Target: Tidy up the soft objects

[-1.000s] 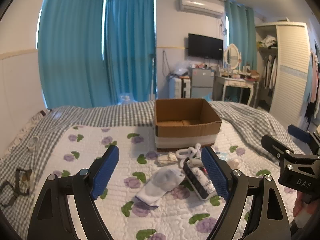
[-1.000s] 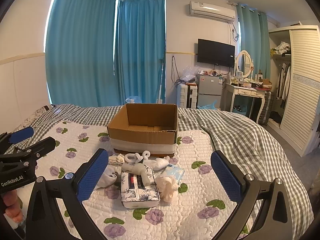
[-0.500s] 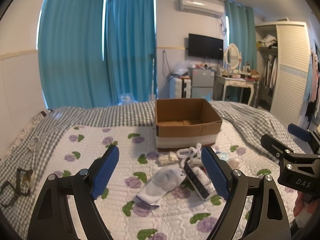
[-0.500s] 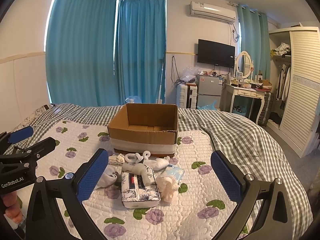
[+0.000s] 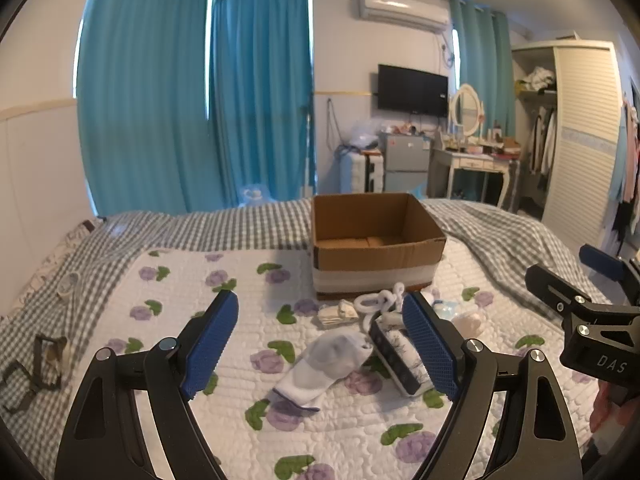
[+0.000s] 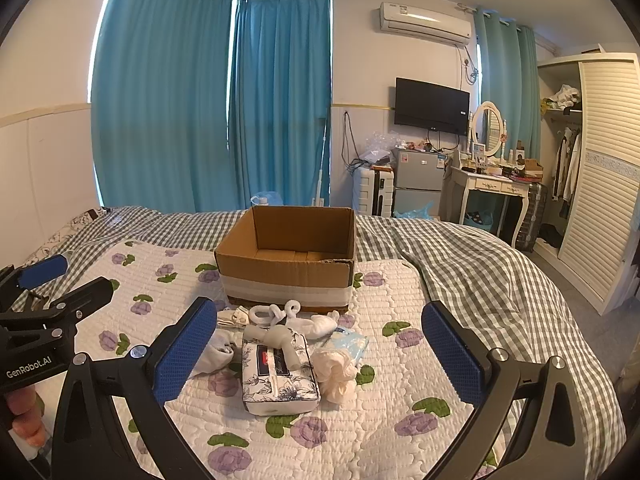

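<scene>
An open cardboard box (image 5: 376,240) (image 6: 288,268) stands on the bed, empty as far as I can see. In front of it lies a pile of soft items: a white sock (image 5: 324,364) (image 6: 214,354), a floral tissue pack (image 6: 280,376) (image 5: 396,360), a white twisted toy (image 6: 276,314), a light blue packet (image 6: 348,346), a cream scrunched cloth (image 6: 336,372) and a small folded cloth (image 5: 336,314). My left gripper (image 5: 320,352) is open and empty, above the sock. My right gripper (image 6: 316,352) is open and empty, above the tissue pack.
The bed has a white floral quilt (image 6: 168,280) over a grey checked cover (image 6: 480,264). Dark straps (image 5: 36,364) and a tape roll (image 5: 68,284) lie at the bed's left edge. A wardrobe (image 6: 600,168) and a dressing table (image 6: 492,188) stand to the right.
</scene>
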{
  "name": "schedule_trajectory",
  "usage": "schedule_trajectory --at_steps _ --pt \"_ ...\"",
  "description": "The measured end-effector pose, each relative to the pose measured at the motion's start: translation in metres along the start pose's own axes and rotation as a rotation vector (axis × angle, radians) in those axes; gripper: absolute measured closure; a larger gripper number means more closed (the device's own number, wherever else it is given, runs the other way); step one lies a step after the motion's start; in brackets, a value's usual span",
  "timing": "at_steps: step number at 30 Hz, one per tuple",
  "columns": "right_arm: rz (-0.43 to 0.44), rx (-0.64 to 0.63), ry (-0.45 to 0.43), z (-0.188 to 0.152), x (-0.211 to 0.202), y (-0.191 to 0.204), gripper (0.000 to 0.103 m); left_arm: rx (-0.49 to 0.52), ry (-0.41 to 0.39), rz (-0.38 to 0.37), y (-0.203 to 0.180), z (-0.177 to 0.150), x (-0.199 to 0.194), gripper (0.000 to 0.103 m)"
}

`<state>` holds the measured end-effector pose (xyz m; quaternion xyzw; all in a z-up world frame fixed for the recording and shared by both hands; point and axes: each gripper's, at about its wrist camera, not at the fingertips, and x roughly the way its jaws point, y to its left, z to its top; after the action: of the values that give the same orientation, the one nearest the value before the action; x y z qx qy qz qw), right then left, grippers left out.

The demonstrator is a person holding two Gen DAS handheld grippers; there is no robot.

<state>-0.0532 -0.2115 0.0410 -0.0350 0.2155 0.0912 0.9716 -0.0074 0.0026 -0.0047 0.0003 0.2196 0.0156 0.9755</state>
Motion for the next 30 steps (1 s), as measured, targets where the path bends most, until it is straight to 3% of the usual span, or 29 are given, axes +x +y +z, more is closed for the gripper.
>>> schedule_trajectory --at_steps 30 --pt "0.004 -0.013 0.001 0.0014 0.0005 0.0036 0.000 0.003 -0.002 -0.003 0.0075 0.0018 0.0011 0.017"
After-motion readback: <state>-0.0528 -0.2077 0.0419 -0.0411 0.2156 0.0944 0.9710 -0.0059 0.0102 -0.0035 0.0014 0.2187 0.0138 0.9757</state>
